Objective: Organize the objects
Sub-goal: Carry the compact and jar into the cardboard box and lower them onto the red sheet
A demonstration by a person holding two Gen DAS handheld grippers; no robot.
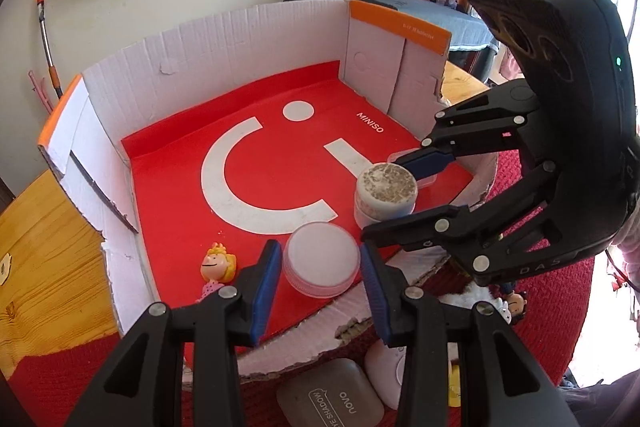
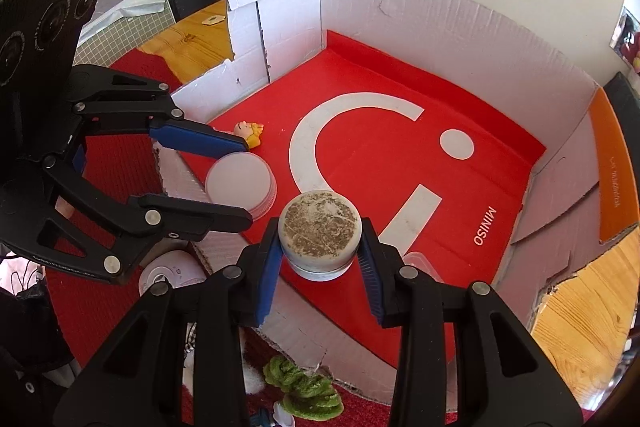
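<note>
A white cardboard box point(image 1: 248, 39) with a red floor point(image 2: 400, 167) lies open in front of me. My left gripper point(image 1: 319, 251) is shut on a pale pink round jar point(image 1: 320, 255), low over the floor near the box's torn front wall. From the right wrist view the same left gripper point(image 2: 246, 185) and pink jar point(image 2: 240, 179) appear on the left. My right gripper point(image 2: 320, 231) is shut on a white jar with a worn, speckled lid point(image 2: 320, 223), just beside the pink one. In the left wrist view the right gripper point(image 1: 384, 199) and white jar point(image 1: 386, 187) are at the right.
A small blonde figurine point(image 1: 218, 265) lies on the box floor at the left. A clear plastic tub point(image 2: 420, 259) sits behind the white jar. Outside the front wall, on a red cloth point(image 1: 60, 379), lie a grey eye-shadow case point(image 1: 332, 395), a white oval case point(image 1: 384, 375) and a green toy point(image 2: 308, 391).
</note>
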